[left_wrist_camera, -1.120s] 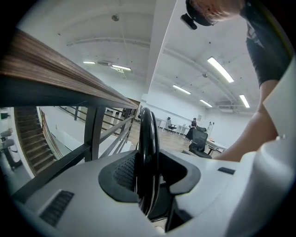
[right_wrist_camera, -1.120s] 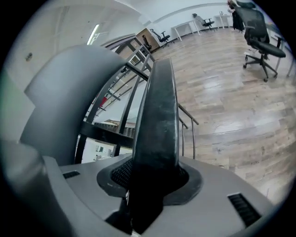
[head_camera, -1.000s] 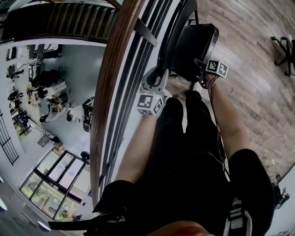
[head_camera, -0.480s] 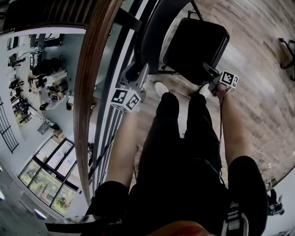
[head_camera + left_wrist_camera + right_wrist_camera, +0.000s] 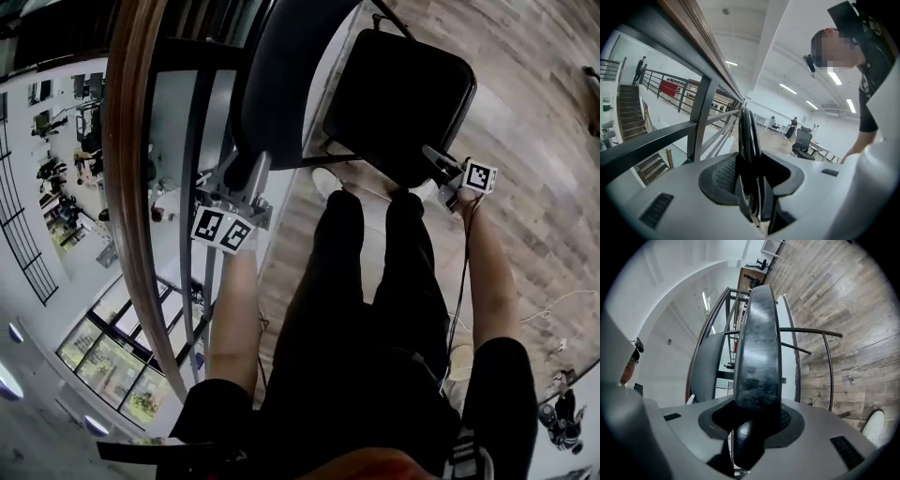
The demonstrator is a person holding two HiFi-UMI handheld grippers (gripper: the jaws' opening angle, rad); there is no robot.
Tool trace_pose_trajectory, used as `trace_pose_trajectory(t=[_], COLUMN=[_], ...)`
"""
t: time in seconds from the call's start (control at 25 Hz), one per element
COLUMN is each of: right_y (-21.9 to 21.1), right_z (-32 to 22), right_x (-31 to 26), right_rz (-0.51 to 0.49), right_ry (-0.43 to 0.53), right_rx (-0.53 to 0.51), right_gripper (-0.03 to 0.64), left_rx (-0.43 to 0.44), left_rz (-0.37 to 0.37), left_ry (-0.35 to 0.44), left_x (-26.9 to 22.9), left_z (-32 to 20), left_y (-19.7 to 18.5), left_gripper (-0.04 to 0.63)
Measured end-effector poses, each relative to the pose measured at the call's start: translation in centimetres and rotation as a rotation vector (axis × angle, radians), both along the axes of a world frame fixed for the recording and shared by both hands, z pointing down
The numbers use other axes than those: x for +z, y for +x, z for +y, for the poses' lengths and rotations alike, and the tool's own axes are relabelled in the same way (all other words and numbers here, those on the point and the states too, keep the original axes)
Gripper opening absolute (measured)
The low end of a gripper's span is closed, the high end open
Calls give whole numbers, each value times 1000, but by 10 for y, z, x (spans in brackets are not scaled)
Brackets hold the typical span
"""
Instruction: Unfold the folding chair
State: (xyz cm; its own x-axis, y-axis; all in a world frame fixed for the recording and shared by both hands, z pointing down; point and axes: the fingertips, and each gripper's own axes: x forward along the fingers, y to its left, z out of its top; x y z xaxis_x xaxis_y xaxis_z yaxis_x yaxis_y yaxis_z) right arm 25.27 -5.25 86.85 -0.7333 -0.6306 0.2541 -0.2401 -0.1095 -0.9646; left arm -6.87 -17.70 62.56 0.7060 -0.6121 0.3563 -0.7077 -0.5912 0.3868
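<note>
Left gripper (image 5: 247, 173): jaws clamped on thin black backrest (image 5: 281, 84) edge. Right gripper (image 5: 433, 157): jaws clamped on seat (image 5: 398, 112) front edge. Folding chair (image 5: 412, 56) stood part-open on wood floor (image 5: 525, 94) beside railing (image 5: 127, 187); legs mostly hidden beneath seat.

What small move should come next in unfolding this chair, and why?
Probably press the seat down at its front edge with the right gripper while the left gripper steadies the backrest: both are clamped on, and the seat looks nearly but perhaps not fully open.
</note>
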Motion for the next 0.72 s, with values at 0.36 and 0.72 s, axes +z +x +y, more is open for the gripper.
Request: trace_pose_trajectory(t=[0.36, 0.72], right_y=[16, 18], right_z=[17, 26], right_x=[30, 48], right_rz=[-72, -96], right_ry=[51, 80], right_rx=[-17, -7], right_gripper=[155, 172], left_rx=[-17, -39], left_rz=[16, 38], left_ry=[-39, -86], left_x=[14, 19], left_z=[-8, -17], left_y=[-19, -44], left_gripper=[141, 141])
